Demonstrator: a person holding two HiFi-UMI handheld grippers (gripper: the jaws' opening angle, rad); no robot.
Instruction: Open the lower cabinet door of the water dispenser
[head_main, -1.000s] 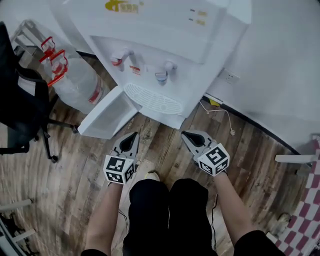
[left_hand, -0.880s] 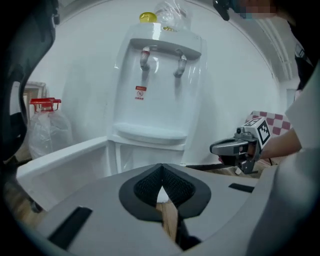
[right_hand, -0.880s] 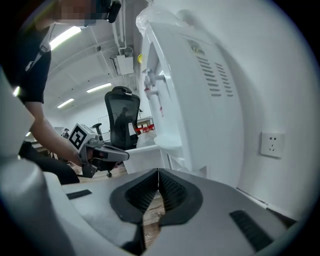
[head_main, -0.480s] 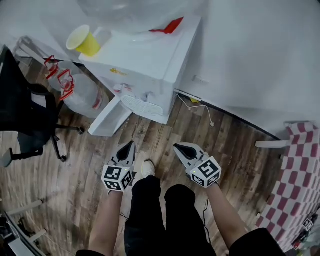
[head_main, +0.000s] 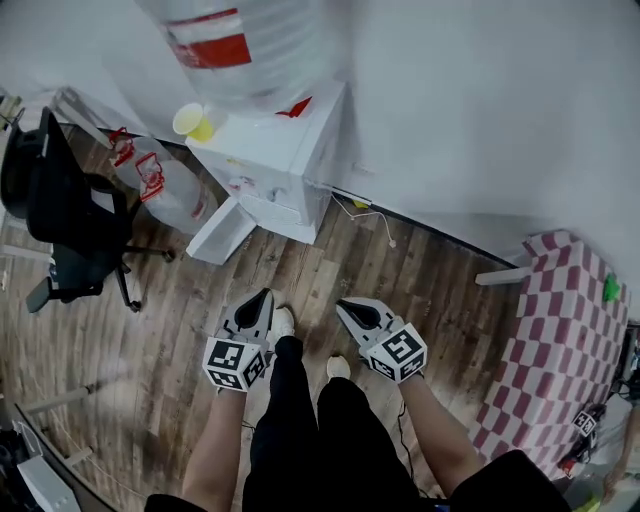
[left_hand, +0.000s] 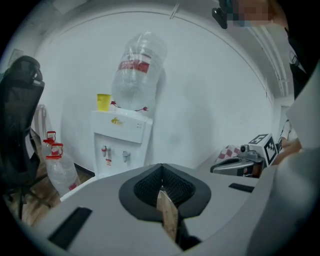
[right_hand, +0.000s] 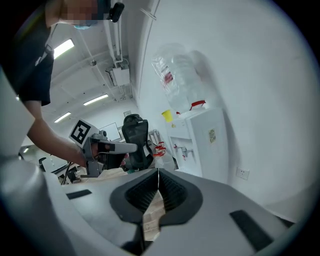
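Note:
The white water dispenser (head_main: 278, 165) stands against the wall with a large bottle (head_main: 240, 45) on top and a yellow cup (head_main: 193, 122) beside the bottle. Its lower cabinet door (head_main: 222, 230) hangs swung open to the left, low over the wooden floor. My left gripper (head_main: 264, 295) and right gripper (head_main: 342, 306) hover side by side well back from the dispenser, both shut and empty. In the left gripper view the dispenser (left_hand: 120, 142) is far ahead and the right gripper (left_hand: 239, 164) shows at the right. The right gripper view shows the dispenser (right_hand: 202, 140) and the left gripper (right_hand: 112, 147).
A black office chair (head_main: 65, 205) stands at the left. A spare water bottle with red handles (head_main: 165, 185) lies beside the dispenser. A checkered cloth (head_main: 560, 340) covers a table at the right. A thin cable (head_main: 378, 218) runs along the wall base. My legs and shoes are below the grippers.
The head view has pulled up and back, so the dispenser looks smaller and farther. Both grippers have risen away from it, still shut. The cabinet door stays open.

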